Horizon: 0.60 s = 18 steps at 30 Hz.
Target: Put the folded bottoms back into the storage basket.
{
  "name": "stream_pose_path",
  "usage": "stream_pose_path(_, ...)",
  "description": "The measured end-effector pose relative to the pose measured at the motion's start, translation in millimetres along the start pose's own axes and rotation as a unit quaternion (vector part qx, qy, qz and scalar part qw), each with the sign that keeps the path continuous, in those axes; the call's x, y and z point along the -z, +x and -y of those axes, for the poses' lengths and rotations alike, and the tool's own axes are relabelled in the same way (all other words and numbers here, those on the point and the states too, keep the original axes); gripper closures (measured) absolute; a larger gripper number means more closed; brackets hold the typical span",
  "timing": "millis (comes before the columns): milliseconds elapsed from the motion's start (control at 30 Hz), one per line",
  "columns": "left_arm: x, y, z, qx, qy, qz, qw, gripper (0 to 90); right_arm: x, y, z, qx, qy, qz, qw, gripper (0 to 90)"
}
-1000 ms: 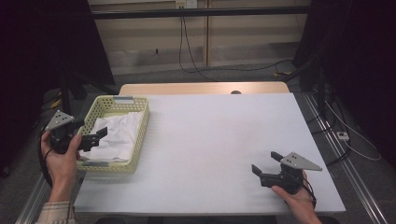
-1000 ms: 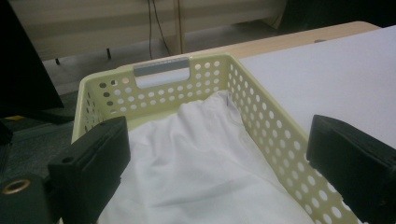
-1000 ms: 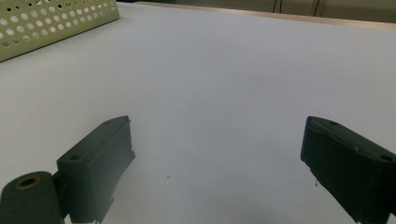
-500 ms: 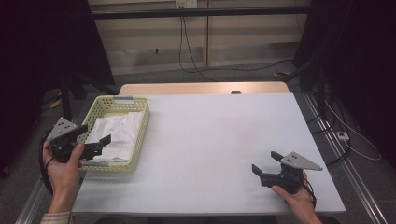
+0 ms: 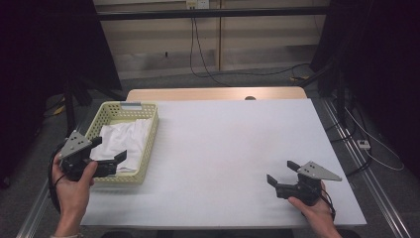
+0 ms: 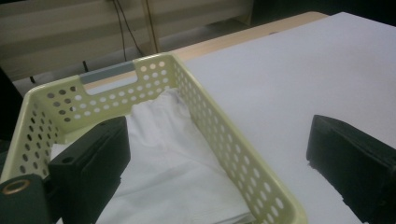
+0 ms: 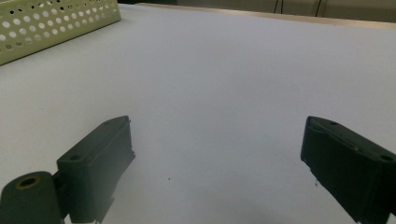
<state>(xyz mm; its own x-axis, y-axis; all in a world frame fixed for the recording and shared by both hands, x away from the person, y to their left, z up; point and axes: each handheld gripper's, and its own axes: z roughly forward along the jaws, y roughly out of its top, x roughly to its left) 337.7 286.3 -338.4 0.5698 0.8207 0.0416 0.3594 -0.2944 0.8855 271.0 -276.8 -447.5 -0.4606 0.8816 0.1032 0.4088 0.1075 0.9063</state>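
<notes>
From the high view, your left hand-held gripper [image 5: 110,159] hovers over the near end of the basket [image 5: 148,144] at the counter's [image 5: 237,148] nine o'clock, jaws spread and empty above the white cloth [image 5: 124,141] lying inside. Your right hand-held gripper [image 5: 281,174] sits low over the bare counter at five o'clock, jaws also apart, holding nothing.

In the left gripper view, your jaws straddle the basket's [image 6: 224,140] right wall: one above the cloth [image 6: 168,172], the other above the counter [image 6: 299,79] beside it.

In the right gripper view, your wide-open jaws frame the plain counter [image 7: 224,79], with a basket [image 7: 51,23] corner at eleven o'clock.
</notes>
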Motion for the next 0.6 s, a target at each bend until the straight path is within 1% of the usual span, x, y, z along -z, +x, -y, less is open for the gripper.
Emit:
stream_pose_path(100, -2.9, -7.1, -2.1, 0.001, -0.002, 0.007, 1.0, 6.3, 0.3, 0.2, -0.1, 0.0, 0.0, -0.001, 1.0, 9.0)
stream_pose_path(133, -3.8, -9.2, -2.6, -0.002, -0.002, 0.011, 0.9999, 6.2, 0.2, 0.3, -0.1, 0.001, 0.0, -0.001, 1.0, 9.0)
stream_pose_path(200, -5.7, -14.2, -3.4, -0.002, -0.003, 0.013, 0.9999, 6.2, 0.1, 0.3, -0.1, 0.0, 0.0, -0.001, 1.0, 9.1)
stream_pose_path(367, -10.9, -24.9, -6.4, -0.014, -0.001, 0.023, 0.9996, 6.2, 0.4, 0.7, -0.1, 0.0, -0.001, -0.002, 1.0, 9.0)
stream_pose_path(600, -19.9, -37.5, -10.5, -0.023, -0.002, 0.038, 0.999, 6.1, 0.5, 1.0, -0.2, 0.0, -0.001, -0.002, 1.0, 9.0)
